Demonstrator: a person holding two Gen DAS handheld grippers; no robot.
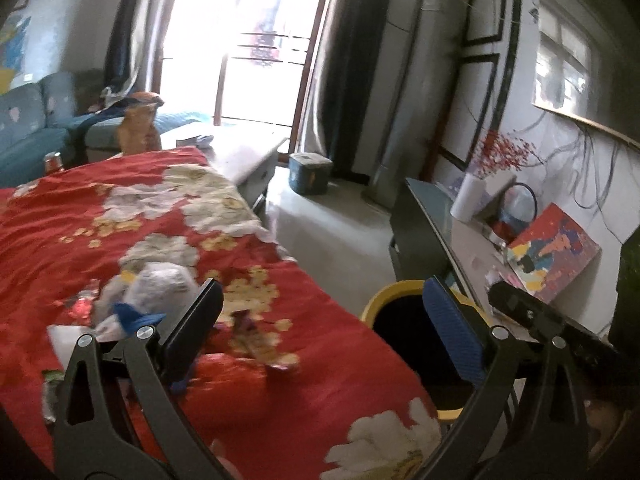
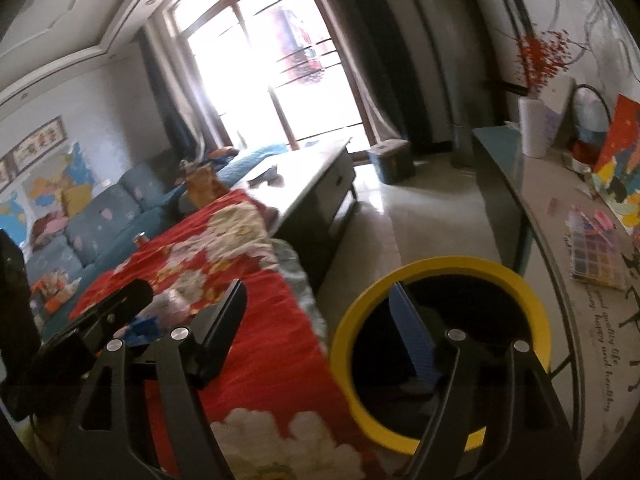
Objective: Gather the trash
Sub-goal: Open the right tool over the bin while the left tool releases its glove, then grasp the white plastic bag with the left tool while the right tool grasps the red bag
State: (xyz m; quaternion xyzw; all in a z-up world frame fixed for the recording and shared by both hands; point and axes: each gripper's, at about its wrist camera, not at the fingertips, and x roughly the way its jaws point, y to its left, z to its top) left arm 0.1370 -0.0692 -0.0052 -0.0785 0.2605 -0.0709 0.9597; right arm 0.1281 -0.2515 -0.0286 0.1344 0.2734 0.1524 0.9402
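Your left gripper (image 1: pixel 328 320) hangs spread wide, holding nothing, above the edge of the red flowered cloth (image 1: pixel 132 216). Just beside that cloth stands the yellow-rimmed bin (image 2: pixel 536 300); in the left view your own finger cuts off most of its rim, and its dark inside shows nothing you can make out. Your right gripper (image 2: pixel 320 324) is also spread and empty, one finger over the cloth, the other over the bin's mouth. On the cloth, away from the bin, lies the trash: a blurred crumpled whitish wad (image 1: pixel 160 284) and a small wrapper (image 1: pixel 260 344), both soft with motion.
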